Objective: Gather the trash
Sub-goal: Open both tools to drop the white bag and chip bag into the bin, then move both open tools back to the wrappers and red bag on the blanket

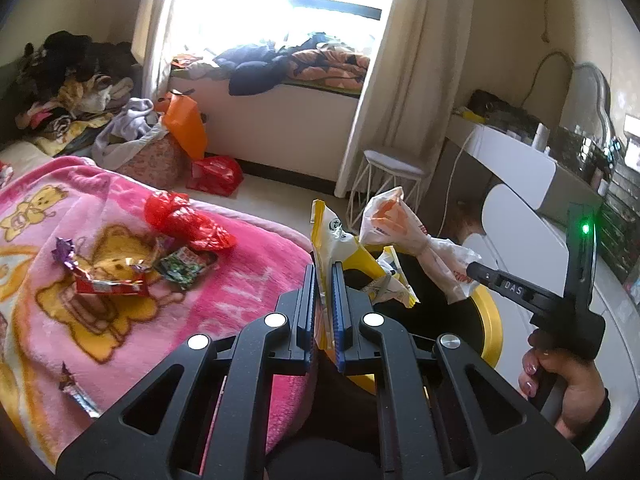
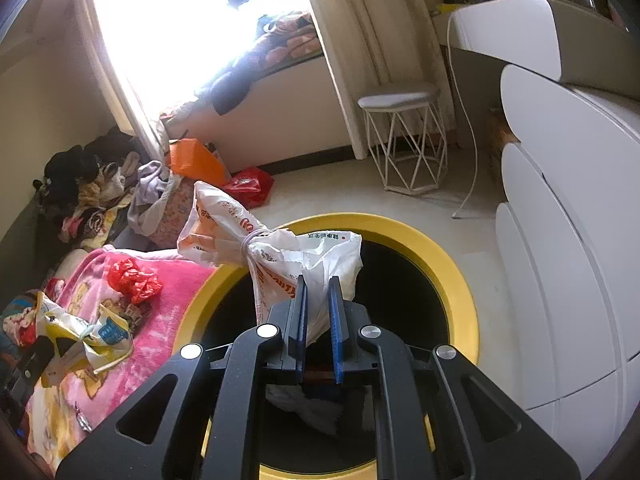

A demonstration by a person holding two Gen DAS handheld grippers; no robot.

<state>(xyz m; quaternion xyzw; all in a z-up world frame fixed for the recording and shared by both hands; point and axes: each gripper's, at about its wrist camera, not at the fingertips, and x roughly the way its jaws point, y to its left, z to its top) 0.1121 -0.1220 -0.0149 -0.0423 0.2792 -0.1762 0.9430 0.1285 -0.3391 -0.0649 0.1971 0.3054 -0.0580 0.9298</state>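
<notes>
Both claws loaded with trash over the bin

My left claw (image 1: 325,280) is clamped on a yellow-and-white wrapper bag (image 1: 340,240), held at the near edge of the yellow-rimmed bin (image 2: 452,264); my right claw (image 2: 318,300) is pinched on a knotted white plastic bag (image 2: 288,256) hanging over the bin's dark mouth. Both feel like light, floppy, slippery film to me, so I judge the best hold is a bunched fold or just below the knot, not a loose flap. Only the left view shows the snack wrappers (image 1: 112,276) on the pink blanket (image 1: 240,292) beside the bin, and my hand (image 1: 560,376) on the right handle. Only the right view shows the bin's whole rim and black inside.
</notes>
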